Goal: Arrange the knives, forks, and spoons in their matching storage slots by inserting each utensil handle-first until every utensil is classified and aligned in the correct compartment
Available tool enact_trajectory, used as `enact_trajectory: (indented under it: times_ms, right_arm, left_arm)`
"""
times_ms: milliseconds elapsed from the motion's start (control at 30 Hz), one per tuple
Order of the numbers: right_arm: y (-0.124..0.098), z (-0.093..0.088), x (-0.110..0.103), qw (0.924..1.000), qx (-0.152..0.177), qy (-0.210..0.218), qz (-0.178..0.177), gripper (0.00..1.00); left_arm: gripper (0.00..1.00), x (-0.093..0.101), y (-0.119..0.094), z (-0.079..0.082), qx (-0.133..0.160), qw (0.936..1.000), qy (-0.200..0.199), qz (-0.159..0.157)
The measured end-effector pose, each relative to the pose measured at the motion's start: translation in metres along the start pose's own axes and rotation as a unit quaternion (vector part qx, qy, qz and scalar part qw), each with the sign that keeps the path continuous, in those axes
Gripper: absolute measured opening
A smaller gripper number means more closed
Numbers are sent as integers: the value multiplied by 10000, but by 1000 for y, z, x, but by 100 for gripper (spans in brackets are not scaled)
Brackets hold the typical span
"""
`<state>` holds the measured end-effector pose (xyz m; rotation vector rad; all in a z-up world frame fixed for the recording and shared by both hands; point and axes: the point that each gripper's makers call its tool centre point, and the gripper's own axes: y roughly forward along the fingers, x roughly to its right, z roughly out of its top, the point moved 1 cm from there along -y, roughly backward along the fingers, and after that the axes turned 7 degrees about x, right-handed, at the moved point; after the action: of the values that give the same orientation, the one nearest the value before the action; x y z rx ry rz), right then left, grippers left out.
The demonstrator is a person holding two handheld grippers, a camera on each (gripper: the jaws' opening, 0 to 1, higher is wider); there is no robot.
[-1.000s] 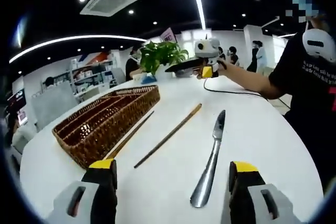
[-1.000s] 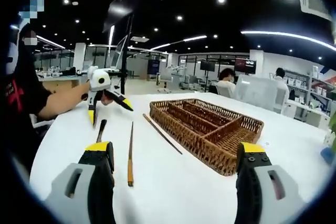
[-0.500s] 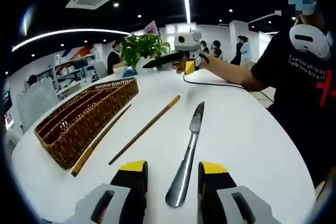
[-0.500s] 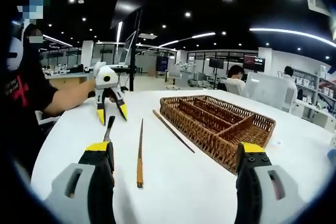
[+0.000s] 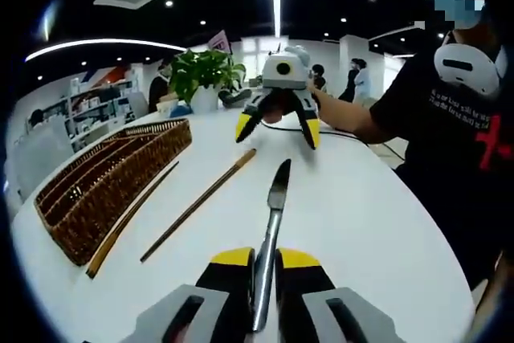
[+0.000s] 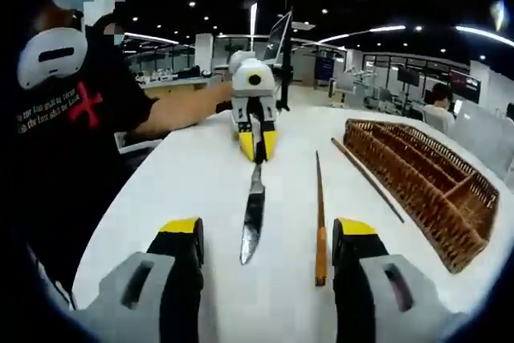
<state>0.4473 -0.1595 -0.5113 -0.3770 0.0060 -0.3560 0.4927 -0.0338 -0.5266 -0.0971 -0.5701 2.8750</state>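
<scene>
Yellow-tipped jaws of the left gripper (image 5: pixel 265 261) clamp the handle of a table knife (image 5: pixel 273 214) lying on the white table (image 5: pixel 377 222). The right gripper (image 6: pixel 261 234) hangs over its blade, jaws wide apart. Two chopsticks (image 5: pixel 197 205) lie beside the knife, the wicker organiser (image 5: pixel 104 178) beyond them near the table's edge.

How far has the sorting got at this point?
Nothing looks sorted yet: the visible slots of the wicker tray show no utensils. In hand: the left tool is closed on the knife at its handle end, knife still lying on the table. The right tool is open, facing the blade tip. Left: the knife and two chopsticks beside the tray.
</scene>
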Motion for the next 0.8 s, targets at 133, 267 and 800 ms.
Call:
enact_trajectory:
  times_ms: [133,267,800]
  right_arm:
    - [3,-12,-5,9992,-327,-39,224,30]
    - [4,-18,2,9989,-445,135,63,40]
    - [4,-23,1,9840,-1732,418,-87,11]
  left_arm:
    - [9,1,1,0,15,10000,9,-39]
    - [9,2,1,0,30,10000,11,-49]
    - [9,4,3,1,90,9999,16,-95]
